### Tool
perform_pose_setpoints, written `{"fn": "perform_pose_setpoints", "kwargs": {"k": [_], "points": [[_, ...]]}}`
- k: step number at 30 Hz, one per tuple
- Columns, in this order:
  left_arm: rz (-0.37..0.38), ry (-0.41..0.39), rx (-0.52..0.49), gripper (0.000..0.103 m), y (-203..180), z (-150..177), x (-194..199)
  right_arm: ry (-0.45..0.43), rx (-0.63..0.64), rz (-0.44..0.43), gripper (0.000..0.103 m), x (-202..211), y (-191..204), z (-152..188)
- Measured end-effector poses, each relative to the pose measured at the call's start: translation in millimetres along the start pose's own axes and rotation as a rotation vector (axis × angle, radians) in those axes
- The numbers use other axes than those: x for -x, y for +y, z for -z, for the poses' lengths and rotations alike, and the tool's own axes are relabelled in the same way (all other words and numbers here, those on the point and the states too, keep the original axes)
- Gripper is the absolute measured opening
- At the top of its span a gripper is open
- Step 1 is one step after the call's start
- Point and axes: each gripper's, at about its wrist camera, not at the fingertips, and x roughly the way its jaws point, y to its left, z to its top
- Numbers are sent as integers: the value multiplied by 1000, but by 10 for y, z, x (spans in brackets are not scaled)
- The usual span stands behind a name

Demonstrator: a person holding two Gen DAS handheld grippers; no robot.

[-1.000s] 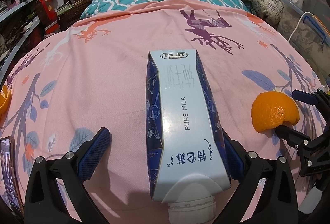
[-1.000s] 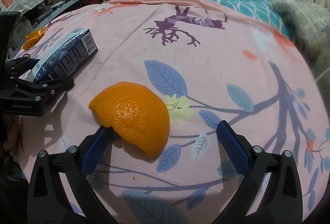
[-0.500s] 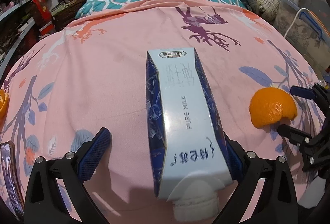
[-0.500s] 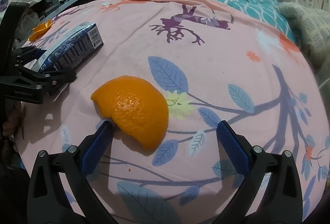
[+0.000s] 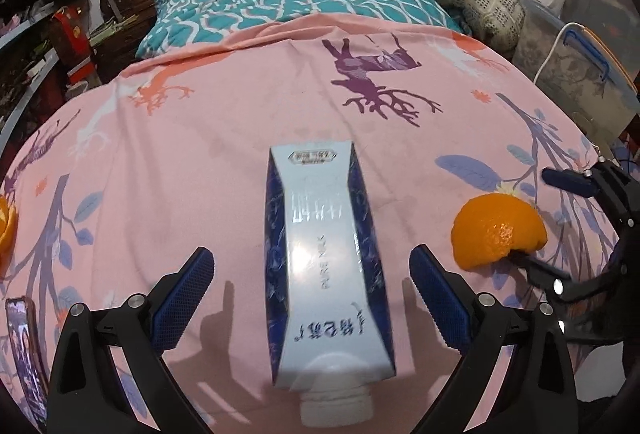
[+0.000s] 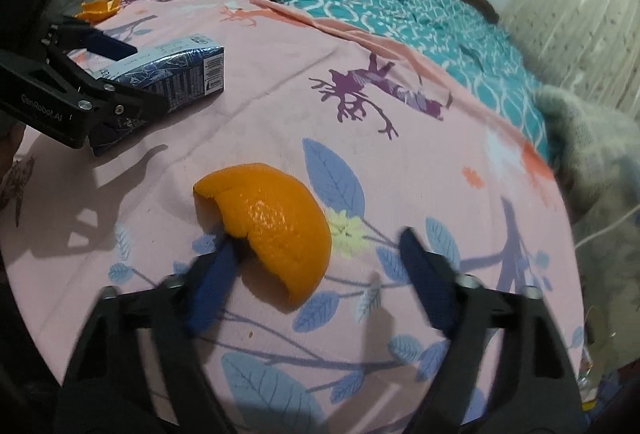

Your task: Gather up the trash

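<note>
At the far left edge of my left camera sits a scrap of orange peel (image 5: 8, 230) on the pink printed bedspread (image 5: 200, 162), well apart from everything I am working on, and below it the edge of a phone (image 5: 24, 354) shows. My left gripper (image 5: 310, 274) stands wide open around the milk carton (image 5: 324, 258), which lies flat on the spread with its capped end toward me – a blue pad on each side, neither one touching the carton's walls as far as I can tell. To the right of that, near the carton but clear of it, lies the half-dome of orange peel (image 6: 268, 222), skin side up. My right gripper (image 6: 316, 262) is spread open about it too; the left pad (image 6: 212, 278) looks tucked against or under the peel's ragged edge, while the right pad is well off to the side with bare cloth between. So by my reckoning nothing has been collected yet: both pieces rest on the spread, each framed by open jaws and neither one clamped, and the small scrap at the far left waits untouched. No bin or bag shows in either view, so I cannot say where the trash is meant to go. What is left, I judge, is nearly all of it – close on the carton, close on the peel, lift, carry, then come back for the scrap.
</note>
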Motion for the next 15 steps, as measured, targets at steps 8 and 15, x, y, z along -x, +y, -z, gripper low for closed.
{"fn": "perform_pose_setpoints", "kwargs": {"k": [8, 15], "points": [[68, 33, 22, 50, 32, -71, -35, -43, -152, -158, 18, 103, -266, -42], [199, 10, -7, 50, -286, -349, 67, -63, -427, -239, 16, 171, -881, 242]]}}
